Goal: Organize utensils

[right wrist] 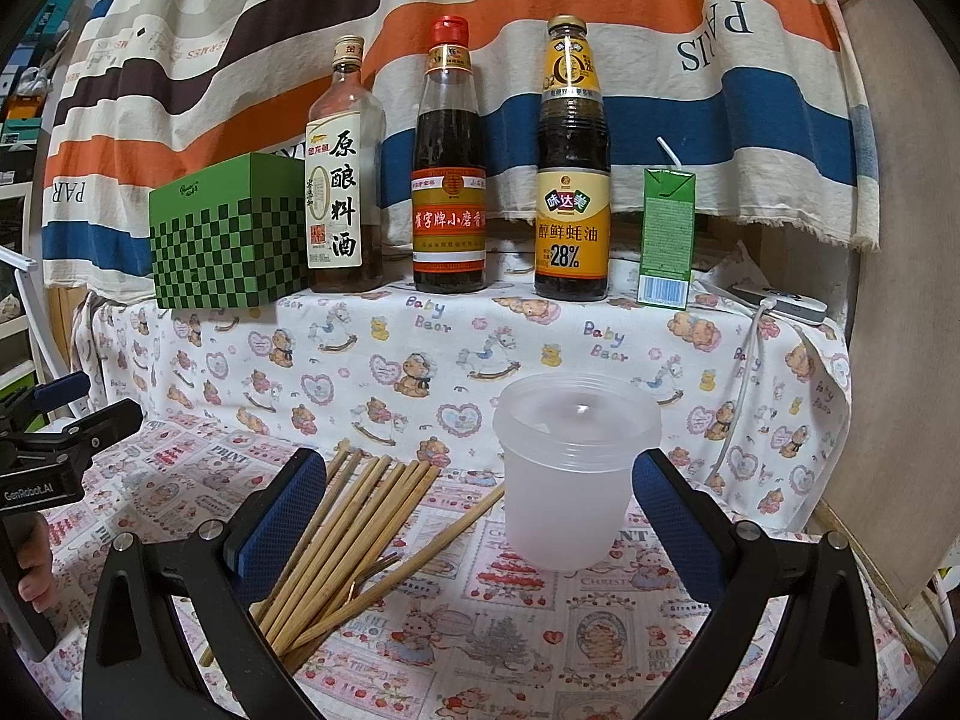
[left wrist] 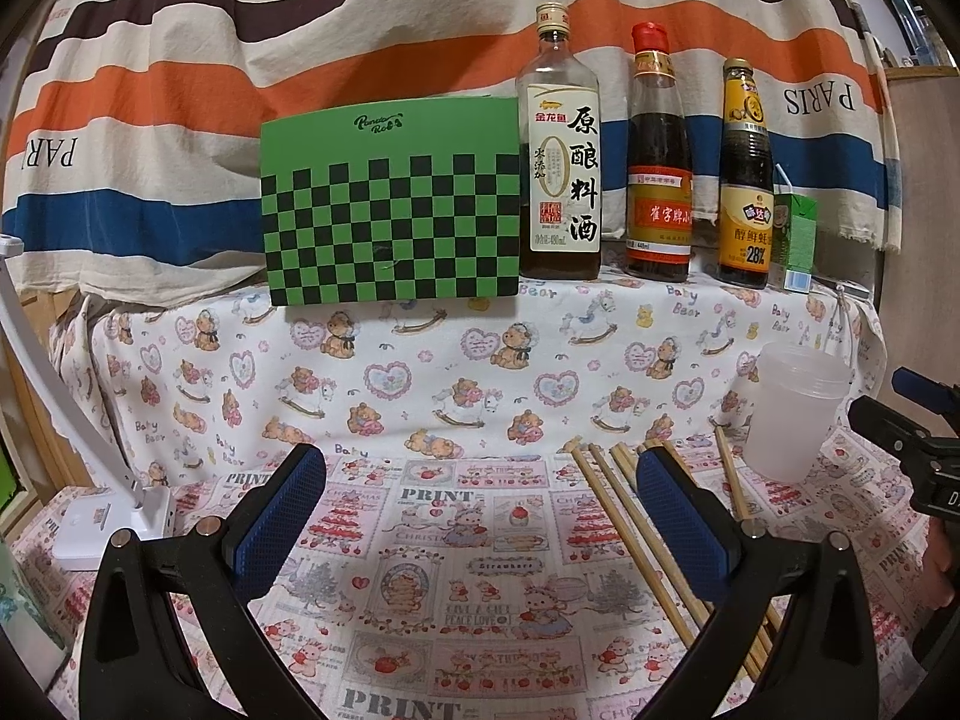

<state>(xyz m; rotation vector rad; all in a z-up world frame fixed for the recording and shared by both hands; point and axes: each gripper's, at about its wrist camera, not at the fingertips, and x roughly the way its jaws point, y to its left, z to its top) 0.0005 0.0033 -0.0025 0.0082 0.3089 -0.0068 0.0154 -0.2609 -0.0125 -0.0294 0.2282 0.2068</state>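
striped cloth backdrop, printed cloth over the counter (right wrist: 480, 630). raised ledge left to right: green checked box (right wrist: 222, 240), three sauce bottles (right wrist: 450, 180), green drink carton (right wrist: 667, 240). lower counter: left gripper (left wrist: 480, 516) released, fingers wide apart, holding nothing; loose chopsticks (right wrist: 336, 540) fanned flat just beside the translucent plastic cup (right wrist: 573, 474), which stands upright; right gripper (right wrist: 480, 516) also released and empty. chopsticks look light, stiff, thin, likely to roll or slip; best pinched near mid-length. cup looks light and easy to tip. right wrist view shows the whole pile and the cup's open mouth; left wrist view shows only a few sticks, partly behind a finger, plus a white lamp base (left wrist: 114, 522).
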